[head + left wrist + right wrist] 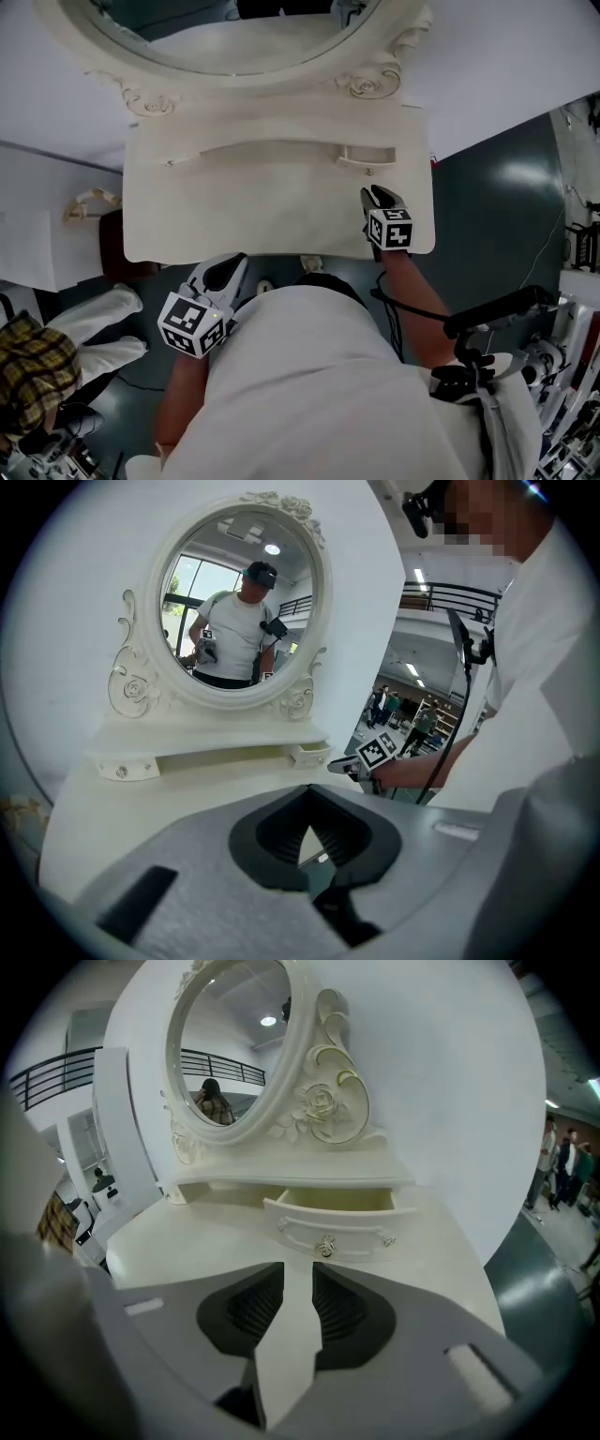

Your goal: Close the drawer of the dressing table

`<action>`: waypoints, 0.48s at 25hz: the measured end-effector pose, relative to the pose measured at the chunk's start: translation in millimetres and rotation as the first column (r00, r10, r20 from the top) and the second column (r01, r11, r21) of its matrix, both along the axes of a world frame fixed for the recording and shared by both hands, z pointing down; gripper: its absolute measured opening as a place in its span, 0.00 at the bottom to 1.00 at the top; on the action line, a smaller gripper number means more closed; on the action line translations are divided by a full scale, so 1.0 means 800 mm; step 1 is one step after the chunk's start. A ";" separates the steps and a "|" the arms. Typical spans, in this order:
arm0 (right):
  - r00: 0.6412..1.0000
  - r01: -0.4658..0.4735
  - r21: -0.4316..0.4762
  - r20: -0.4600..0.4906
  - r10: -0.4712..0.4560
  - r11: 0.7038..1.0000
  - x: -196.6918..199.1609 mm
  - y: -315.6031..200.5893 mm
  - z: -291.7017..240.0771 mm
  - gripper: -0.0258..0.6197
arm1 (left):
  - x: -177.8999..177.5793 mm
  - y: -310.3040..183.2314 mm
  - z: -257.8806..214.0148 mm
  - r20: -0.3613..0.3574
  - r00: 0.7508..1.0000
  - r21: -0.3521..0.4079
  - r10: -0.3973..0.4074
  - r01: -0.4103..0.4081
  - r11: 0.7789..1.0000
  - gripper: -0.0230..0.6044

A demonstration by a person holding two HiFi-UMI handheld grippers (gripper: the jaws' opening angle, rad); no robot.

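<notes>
Since the small drawer [333, 1225] stands pulled out under the shelf [300, 1179] at the far right of the dressing table [262, 220], it likely runs light and rigid. A flat, gentle push on its front by the knob [325, 1246] should serve. Right gripper [298, 1271] is over the tabletop just short of the drawer, jaws parted with nothing between. Left gripper [309, 803] is at the near left edge, jaws tip to tip and empty.

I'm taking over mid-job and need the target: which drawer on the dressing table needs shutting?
Find the cream dressing table with the oval mirror. Below the mirror a low shelf has a small drawer at each end. Yours is the right-end drawer, ahead of the right gripper: pulled out with its inside showing, while the left drawer sits flush.
</notes>
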State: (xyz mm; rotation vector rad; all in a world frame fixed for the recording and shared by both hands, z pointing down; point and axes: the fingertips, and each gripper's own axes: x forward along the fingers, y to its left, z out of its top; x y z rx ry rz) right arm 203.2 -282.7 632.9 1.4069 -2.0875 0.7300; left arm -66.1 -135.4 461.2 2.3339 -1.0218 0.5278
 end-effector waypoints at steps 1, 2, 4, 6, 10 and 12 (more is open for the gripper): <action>1.000 -0.004 -0.004 0.003 0.004 1.000 0.002 -0.006 0.004 0.20 | 0.001 -0.003 0.001 0.002 1.000 -0.002 -0.009 0.009 1.000 0.04; 1.000 -0.006 -0.009 0.004 0.006 1.000 0.003 -0.011 0.007 0.21 | 0.002 -0.005 0.002 0.004 1.000 -0.004 -0.017 0.017 1.000 0.04; 1.000 -0.010 -0.018 0.007 0.010 1.000 0.005 -0.019 0.013 0.22 | 0.003 -0.009 0.004 0.010 0.999 -0.009 -0.030 0.030 0.999 0.04; 1.000 -0.019 -0.024 0.010 0.020 1.000 0.008 -0.027 0.018 0.23 | 0.004 -0.014 0.004 0.016 0.999 -0.012 -0.041 0.041 0.999 0.04; 0.999 -0.041 -0.033 0.014 0.041 0.999 0.014 -0.039 0.023 0.25 | 0.006 -0.022 0.003 0.027 0.998 -0.018 -0.053 0.054 0.998 0.04; 0.998 -0.050 -0.037 0.022 0.050 0.998 0.014 -0.043 0.026 0.25 | 0.006 -0.025 0.002 0.033 0.998 -0.019 -0.056 0.057 0.998 0.04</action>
